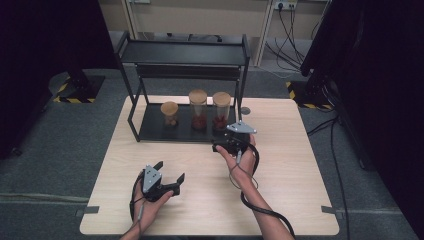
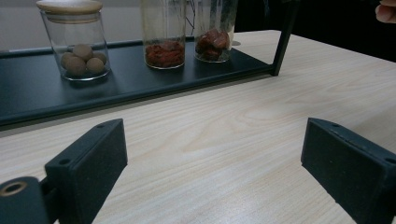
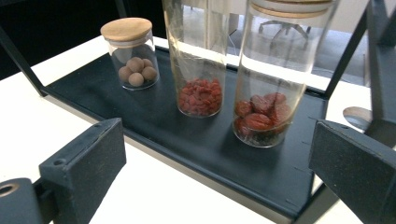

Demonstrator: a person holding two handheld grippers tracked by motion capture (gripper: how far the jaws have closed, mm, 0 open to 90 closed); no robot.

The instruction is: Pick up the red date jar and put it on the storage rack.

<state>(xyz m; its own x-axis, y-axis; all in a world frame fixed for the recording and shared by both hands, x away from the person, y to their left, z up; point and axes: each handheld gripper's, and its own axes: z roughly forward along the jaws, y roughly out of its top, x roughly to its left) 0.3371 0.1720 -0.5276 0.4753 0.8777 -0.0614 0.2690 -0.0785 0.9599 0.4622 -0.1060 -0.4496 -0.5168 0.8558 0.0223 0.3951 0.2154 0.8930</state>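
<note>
Bare table (image 1: 295, 165) beside rack (image 1: 150, 131) edge

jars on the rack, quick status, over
Left gripper open, idle on table. Right gripper open, fingers facing jar of dark red fruit, not touching. Rack post close beside that jar.

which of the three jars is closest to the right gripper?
The jar of dark red fruit, rightmost on the rack's lower shelf. It stands just ahead of the right gripper; the other two sit farther left.
</note>
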